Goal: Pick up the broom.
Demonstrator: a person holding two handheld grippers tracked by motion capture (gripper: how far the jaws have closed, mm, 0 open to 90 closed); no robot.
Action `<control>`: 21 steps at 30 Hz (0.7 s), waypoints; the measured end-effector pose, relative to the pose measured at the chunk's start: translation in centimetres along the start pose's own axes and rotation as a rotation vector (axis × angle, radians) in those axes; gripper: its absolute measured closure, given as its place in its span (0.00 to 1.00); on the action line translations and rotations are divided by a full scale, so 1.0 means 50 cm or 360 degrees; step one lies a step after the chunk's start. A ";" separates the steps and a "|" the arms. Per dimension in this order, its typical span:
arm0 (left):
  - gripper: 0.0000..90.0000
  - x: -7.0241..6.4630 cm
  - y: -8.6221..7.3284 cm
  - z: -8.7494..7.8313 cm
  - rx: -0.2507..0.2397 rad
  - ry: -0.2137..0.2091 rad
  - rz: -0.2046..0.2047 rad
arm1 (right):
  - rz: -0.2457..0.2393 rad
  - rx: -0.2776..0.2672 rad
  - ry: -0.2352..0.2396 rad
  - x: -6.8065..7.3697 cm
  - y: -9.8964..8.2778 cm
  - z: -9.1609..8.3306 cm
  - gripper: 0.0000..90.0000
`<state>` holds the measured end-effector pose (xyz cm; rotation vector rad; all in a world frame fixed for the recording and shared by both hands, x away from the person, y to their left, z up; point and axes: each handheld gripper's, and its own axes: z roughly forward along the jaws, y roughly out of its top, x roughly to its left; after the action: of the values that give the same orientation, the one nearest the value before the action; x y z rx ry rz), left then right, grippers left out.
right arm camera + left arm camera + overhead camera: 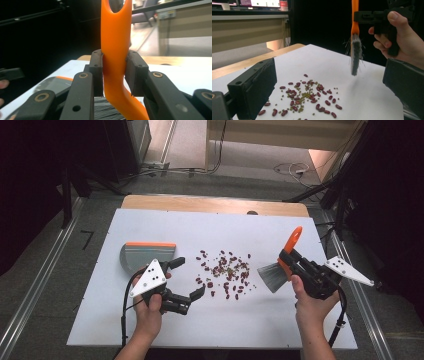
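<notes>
High view shows my right gripper [286, 258] clamped on the orange handle of the brush [280, 265], bristles hanging above the white table [280, 330] just right of the scattered beans [225, 272]. My left gripper [189, 277] stands spread wide and empty, near the dustpan [147, 254].

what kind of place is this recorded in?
Likely a lab recording station, not a home: a white tabletop on a dark floor with loose cables, monitors behind, and beans scattered for sweeping.

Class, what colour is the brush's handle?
Orange; the brush handle shows best in the right gripper view.
</notes>
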<state>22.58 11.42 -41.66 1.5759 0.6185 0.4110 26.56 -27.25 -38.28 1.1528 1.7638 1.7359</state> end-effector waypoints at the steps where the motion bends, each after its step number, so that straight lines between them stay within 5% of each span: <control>1: 0.00 -0.003 0.001 0.002 -0.0001 -0.0019 -0.0013 | -0.0003 -0.0003 0.0011 0.009 0.000 0.002 0.75; 6: 0.03 -0.018 0.001 0.017 0.0013 -0.0164 -0.0054 | -0.0014 -0.0020 0.0093 0.050 0.003 0.011 0.75; 17: 0.15 -0.052 -0.002 0.056 0.0130 -0.0137 -0.0085 | -0.0057 0.0000 0.0247 0.138 -0.010 0.034 0.75; 19: 0.17 -0.053 -0.007 0.067 0.0184 -0.0219 -0.0137 | -0.0063 0.0009 0.0276 0.153 -0.014 0.039 0.75; 21: 0.23 -0.059 -0.009 0.072 0.0196 -0.0228 -0.0134 | -0.0071 0.0021 0.0294 0.166 -0.019 0.043 0.75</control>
<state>22.36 6.75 -42.20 1.6740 0.6065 0.1981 23.20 -19.34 -37.35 0.9772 1.8947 1.8583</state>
